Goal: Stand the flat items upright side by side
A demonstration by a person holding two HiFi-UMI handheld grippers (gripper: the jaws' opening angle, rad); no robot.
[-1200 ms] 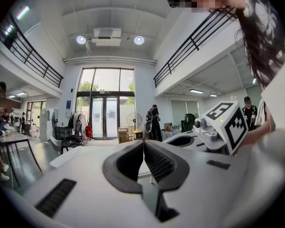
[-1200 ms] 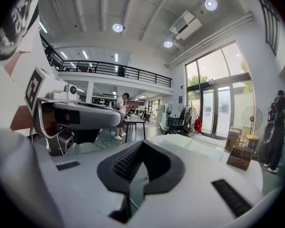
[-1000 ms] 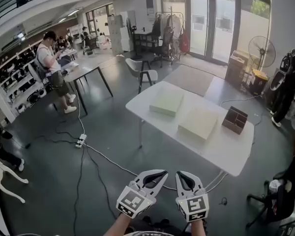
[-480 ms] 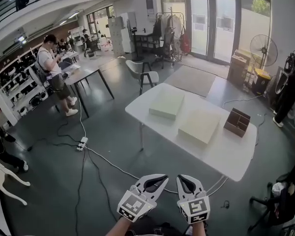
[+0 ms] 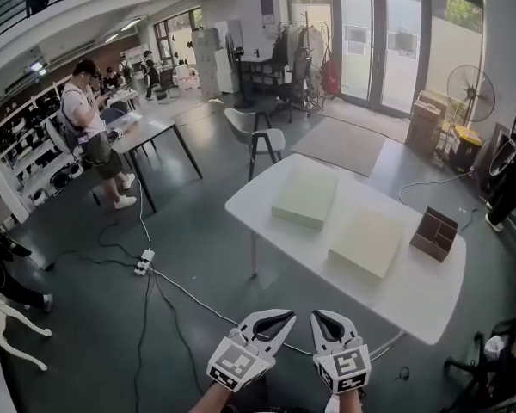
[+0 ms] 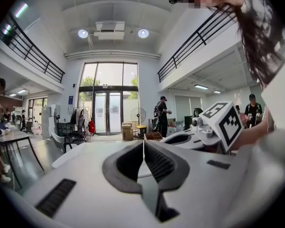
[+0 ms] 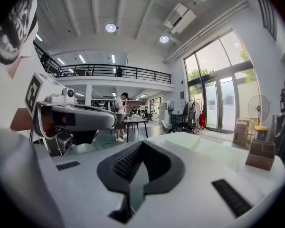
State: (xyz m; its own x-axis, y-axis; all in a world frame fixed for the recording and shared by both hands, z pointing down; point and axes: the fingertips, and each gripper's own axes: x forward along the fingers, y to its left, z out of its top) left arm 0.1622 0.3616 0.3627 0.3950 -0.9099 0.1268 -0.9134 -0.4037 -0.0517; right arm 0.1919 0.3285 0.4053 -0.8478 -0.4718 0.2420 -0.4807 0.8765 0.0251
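Observation:
Two flat pale slabs lie on the white table (image 5: 413, 291) ahead: a greenish one (image 5: 304, 197) at the far left end and a cream one (image 5: 370, 243) nearer the middle. A brown divided box (image 5: 437, 232) stands at the table's right end. My left gripper (image 5: 283, 317) and right gripper (image 5: 324, 317) are held low at the bottom of the head view, side by side and well short of the table. Both are shut with nothing between the jaws. In the right gripper view the slabs (image 7: 192, 139) and the brown box (image 7: 261, 155) show ahead.
A power strip (image 5: 144, 261) and cables run across the dark floor to the left of the table. A white chair (image 5: 260, 138) stands beyond it, a black-legged desk (image 5: 150, 132) with a person (image 5: 86, 110) further left. A fan (image 5: 470, 97) and cartons stand at the back right.
The view has shifted a little: the table now sits slightly further right and lower in the head view. Both grippers have dropped a bit in the frame and stay shut.

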